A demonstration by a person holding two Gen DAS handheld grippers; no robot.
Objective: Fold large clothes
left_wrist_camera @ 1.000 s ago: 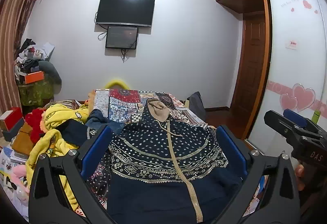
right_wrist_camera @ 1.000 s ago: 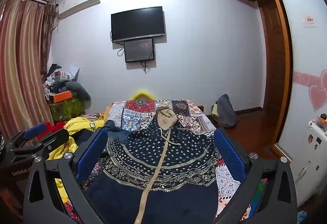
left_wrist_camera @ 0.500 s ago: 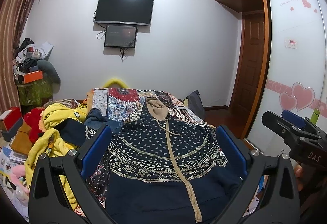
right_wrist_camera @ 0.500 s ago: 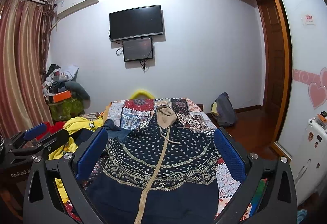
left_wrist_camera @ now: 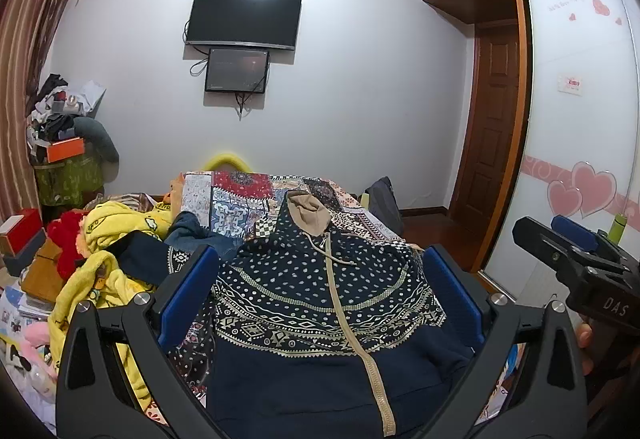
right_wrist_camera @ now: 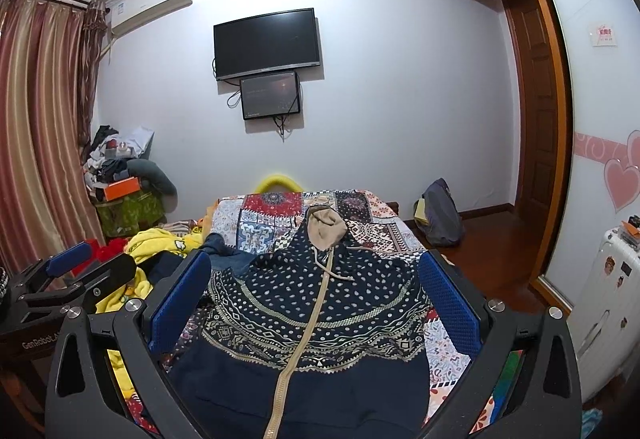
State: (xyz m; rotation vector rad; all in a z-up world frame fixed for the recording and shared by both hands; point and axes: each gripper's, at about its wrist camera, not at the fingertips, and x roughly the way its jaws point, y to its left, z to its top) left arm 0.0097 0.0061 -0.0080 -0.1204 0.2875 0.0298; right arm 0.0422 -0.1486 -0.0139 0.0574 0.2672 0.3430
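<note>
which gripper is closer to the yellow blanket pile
Left. The left gripper hangs over the hoodie on the side where the yellow blanket pile lies; the right gripper sits on the far side of it, towards the wardrobe.

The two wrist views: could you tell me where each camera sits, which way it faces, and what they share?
Left wrist: on the left gripper, looking along the bed at the hoodie; right gripper and fingers at its right edge.
Right wrist: on the right gripper, facing likewise; left gripper at its left edge.
Shared: hoodie, patchwork bedspread, wall TV.
</note>
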